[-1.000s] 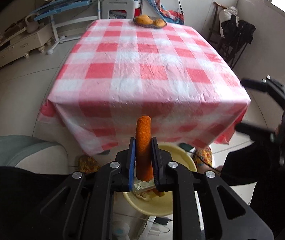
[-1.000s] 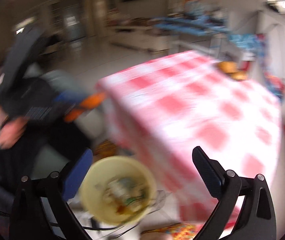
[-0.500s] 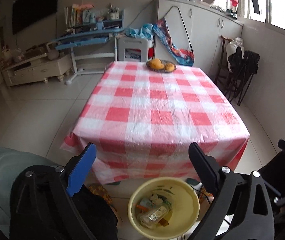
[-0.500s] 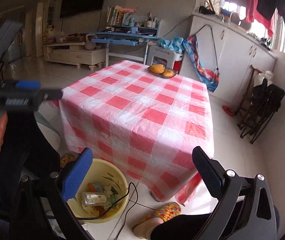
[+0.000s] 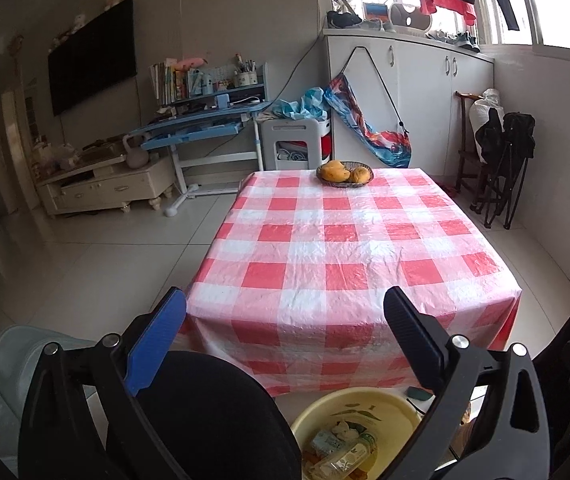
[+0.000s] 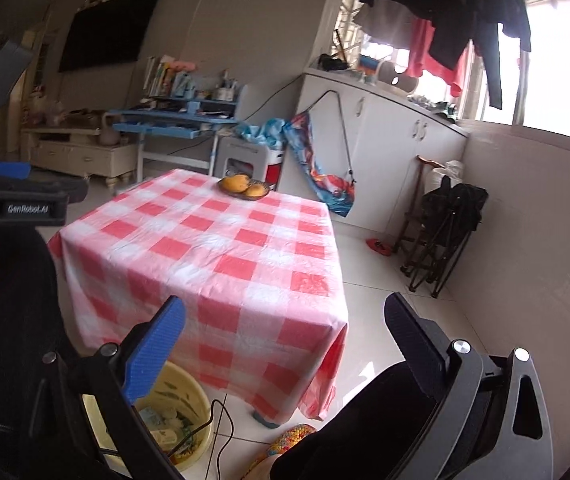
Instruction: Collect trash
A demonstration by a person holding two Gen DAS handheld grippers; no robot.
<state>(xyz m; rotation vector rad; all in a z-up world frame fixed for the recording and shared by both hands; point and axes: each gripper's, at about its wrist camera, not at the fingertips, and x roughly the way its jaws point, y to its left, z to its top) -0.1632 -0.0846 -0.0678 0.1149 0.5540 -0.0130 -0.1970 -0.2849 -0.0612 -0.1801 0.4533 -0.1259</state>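
The square table under its red-and-white checked plastic cloth [image 5: 349, 248] fills both views, and apart from the dark woven dish of yellow-orange fruit [image 5: 345, 173] at its far edge the top shows no litter. On the floor at the near edge stands the round pale-yellow plastic basin [image 5: 359, 420], with a clear bottle and crumpled wrappers lying in it. A second ago the left gripper [image 5: 285, 320] was clamped on an orange stick-shaped piece above that basin; its jaws have just been opening and now stand wide apart with nothing between them, so the piece has probably dropped in, though it cannot be picked out. The right gripper [image 6: 285, 320] is likewise spread and empty. The collecting looks nearly or fully done.
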